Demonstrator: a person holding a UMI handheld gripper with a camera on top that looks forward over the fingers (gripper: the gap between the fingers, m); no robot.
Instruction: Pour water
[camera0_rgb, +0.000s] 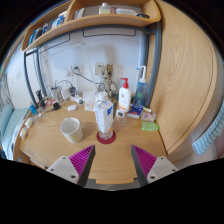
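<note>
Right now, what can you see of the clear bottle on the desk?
The clear plastic bottle stands upright on the wooden desk, just beyond the open tool and roughly centred ahead of its fingers, untouched. It looks transparent with a pale cap; the fill level is unclear. A cream cup sits apart beside it.

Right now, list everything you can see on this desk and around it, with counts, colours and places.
Water bottle: one, clear, standing on the desk just ahead of the fingers.
Cup: one, cream, left of the bottle.
Pump bottle: one, white with a yellow label, behind the bottle near the wall.
Green item: one, flat, right of the bottle; kind unclear.
Desk: one, light wood.
Shelf: one, wood, above the desk, holding small items.
Gripper: one, pink pads, open, holding nothing.
</note>
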